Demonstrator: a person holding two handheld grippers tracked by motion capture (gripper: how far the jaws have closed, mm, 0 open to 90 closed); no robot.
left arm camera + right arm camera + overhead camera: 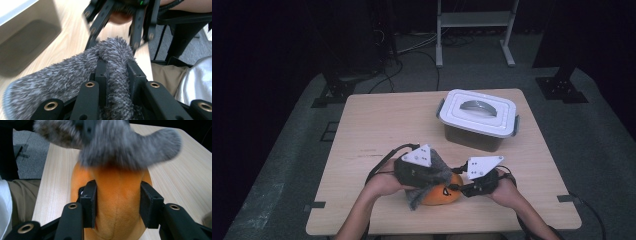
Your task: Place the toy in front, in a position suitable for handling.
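A: Where is the orange plush toy (pixel 443 194) right now?

B: It lies on the wooden surface (pixel 377 125), near the edge closest to the person, well apart from the lidded box (pixel 478 119) that stands toward the far side. Taking the toy as the landmark, the right gripper (pixel 464 184) is at its right end and the left gripper (pixel 422 176) is over its left half.

A: What is the right gripper doing?

B: In the right gripper view its two black fingers (pixel 90 202) sit on either side of the toy's orange body (pixel 117 202), pressing on its flanks. They are partway together, with the plush filling the gap between them.

A: And the left one?

B: It holds a fuzzy grey cloth (pixel 432 181). In the left gripper view the fingers (pixel 101 75) are pressed nearly together, pinching a fold of that grey fabric (pixel 115 75) between them, and the rest of the cloth spills out to the side.

A: How does the cloth sit relative to the toy?

B: It drapes over the toy's top and left side, touching it. From the right gripper view the grey pile (pixel 120 142) hangs just above the orange body, covering its far end.
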